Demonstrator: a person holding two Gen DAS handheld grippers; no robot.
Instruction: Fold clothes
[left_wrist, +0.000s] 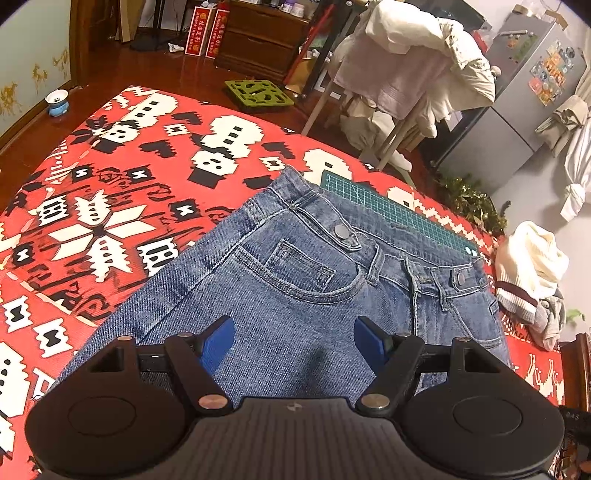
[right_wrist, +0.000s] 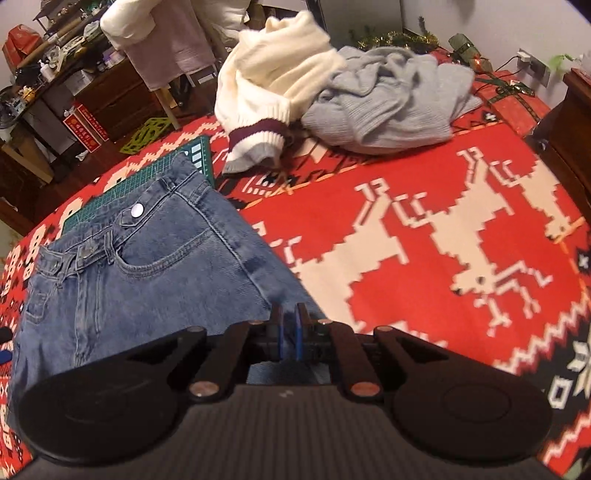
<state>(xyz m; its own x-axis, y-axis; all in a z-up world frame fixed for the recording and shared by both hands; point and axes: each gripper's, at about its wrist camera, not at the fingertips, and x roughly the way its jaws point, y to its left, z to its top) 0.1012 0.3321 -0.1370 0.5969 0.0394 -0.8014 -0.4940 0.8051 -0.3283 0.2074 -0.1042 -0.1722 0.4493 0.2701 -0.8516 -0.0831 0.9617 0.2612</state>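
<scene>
- Left wrist view: the left tongs stand wide apart, their blue pads holding nothing, poised above the blue jeans.
- The jeans lie flat on a red patterned blanket, waistband toward 12 o'clock, lying over a green cutting mat.
- At 3 o'clock sits a cream sweater on the blanket.
- Right wrist view: the right tongs are nearly closed, a thin gap between the blue pads, at the jeans' side edge; whether fabric is pinched I cannot tell.
- At 12 o'clock the cream sweater touches a grey garment.
</scene>
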